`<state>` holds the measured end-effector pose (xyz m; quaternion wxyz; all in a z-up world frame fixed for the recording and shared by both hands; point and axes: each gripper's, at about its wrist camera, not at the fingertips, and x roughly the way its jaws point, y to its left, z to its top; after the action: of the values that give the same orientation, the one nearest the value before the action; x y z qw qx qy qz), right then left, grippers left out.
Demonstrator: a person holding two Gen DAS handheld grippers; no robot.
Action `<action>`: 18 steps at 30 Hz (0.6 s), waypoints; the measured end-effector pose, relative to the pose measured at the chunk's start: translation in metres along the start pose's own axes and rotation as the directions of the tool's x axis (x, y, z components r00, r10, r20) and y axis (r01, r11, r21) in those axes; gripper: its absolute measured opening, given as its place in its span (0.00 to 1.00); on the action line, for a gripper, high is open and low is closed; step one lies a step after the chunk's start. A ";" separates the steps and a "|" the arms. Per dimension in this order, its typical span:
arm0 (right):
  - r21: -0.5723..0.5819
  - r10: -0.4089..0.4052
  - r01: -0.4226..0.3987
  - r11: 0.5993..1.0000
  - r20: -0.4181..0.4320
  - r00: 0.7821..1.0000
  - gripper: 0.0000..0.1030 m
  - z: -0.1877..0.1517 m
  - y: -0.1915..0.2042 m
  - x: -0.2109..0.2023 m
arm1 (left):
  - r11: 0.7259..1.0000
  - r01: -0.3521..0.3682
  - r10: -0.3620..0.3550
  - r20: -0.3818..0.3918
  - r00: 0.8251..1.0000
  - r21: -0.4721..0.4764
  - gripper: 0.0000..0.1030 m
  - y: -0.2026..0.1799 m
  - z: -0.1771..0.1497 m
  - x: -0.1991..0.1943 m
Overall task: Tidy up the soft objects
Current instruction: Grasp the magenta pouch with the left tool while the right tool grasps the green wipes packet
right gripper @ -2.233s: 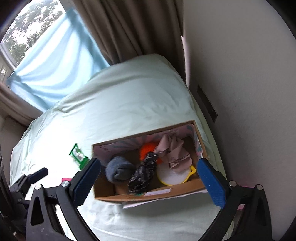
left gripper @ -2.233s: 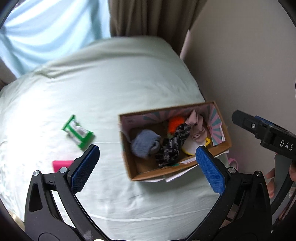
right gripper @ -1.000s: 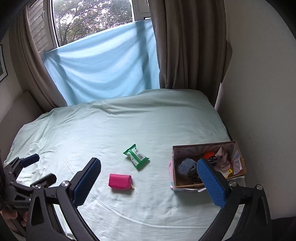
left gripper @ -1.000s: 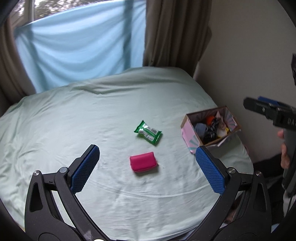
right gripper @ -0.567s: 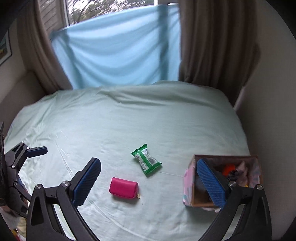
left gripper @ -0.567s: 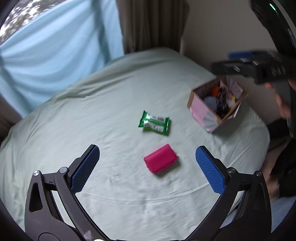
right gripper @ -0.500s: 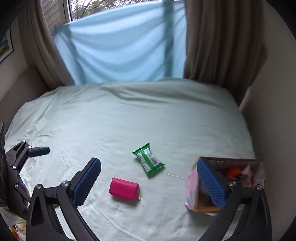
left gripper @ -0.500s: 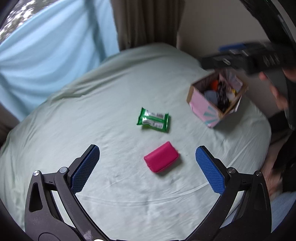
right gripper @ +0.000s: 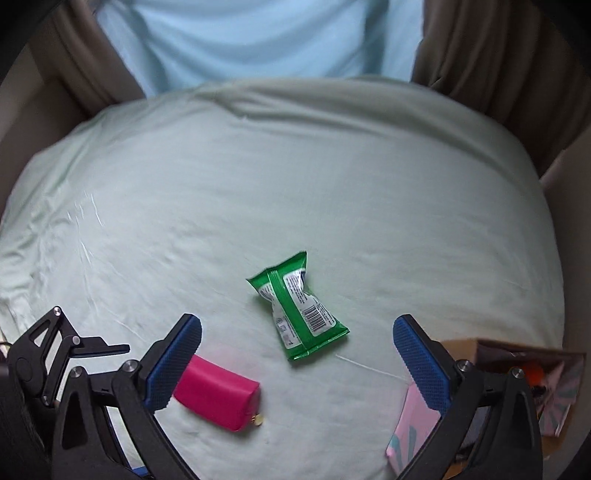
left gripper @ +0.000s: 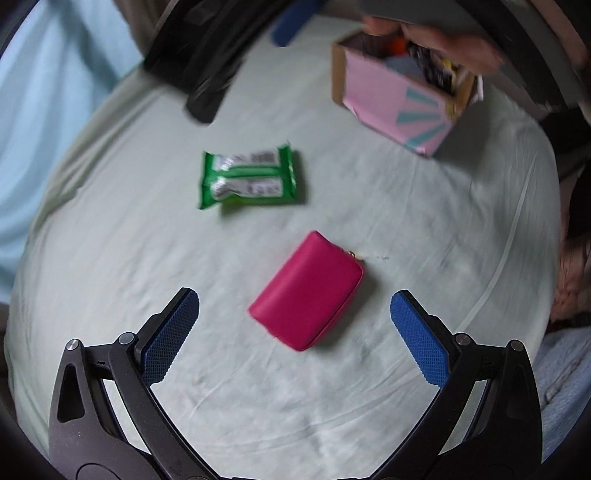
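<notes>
A pink zip pouch (left gripper: 308, 291) lies on the pale green bed sheet, just ahead of and between the fingers of my open, empty left gripper (left gripper: 295, 328). It also shows in the right wrist view (right gripper: 218, 397). A green wipes packet (left gripper: 247, 175) lies beyond it; in the right wrist view the packet (right gripper: 297, 306) sits just ahead of my open, empty right gripper (right gripper: 297, 354). A pink cardboard box (left gripper: 399, 99) with several soft items stands at the bed's right side, also at the lower right of the right wrist view (right gripper: 546, 373).
The bed sheet (right gripper: 258, 177) stretches wide and wrinkled. A blue cloth (right gripper: 240, 33) and brown curtains (right gripper: 498, 55) hang behind the bed. The other gripper's body (left gripper: 207, 48) and a hand (left gripper: 443, 37) blur across the top of the left wrist view.
Both grippers have pulled away from the box and dropped toward the sheet. The left has closed in on the pink pouch, the right on the green packet. Both stay open.
</notes>
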<state>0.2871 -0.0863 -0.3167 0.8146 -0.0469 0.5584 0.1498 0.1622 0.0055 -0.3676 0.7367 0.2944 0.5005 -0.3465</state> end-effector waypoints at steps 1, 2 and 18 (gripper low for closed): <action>-0.021 -0.001 0.000 1.000 -0.023 1.000 1.00 0.000 0.000 0.015 | 1.000 0.007 -0.007 -0.012 1.000 0.008 1.00 -0.002 0.000 0.010; -0.035 -0.002 0.000 0.999 -0.041 0.999 1.00 0.002 -0.001 0.025 | 1.000 0.012 -0.012 -0.023 1.000 0.011 1.00 -0.003 0.001 0.019; -0.281 -0.046 -0.006 0.960 -0.179 0.983 0.90 0.004 0.013 0.137 | 0.990 0.015 0.009 -0.172 0.985 0.137 0.84 -0.027 0.001 0.116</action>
<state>0.3324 -0.0470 -0.4405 0.7463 -0.1812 0.6036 0.2142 0.1711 -0.0366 -0.4787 0.6681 0.3726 0.5377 -0.3546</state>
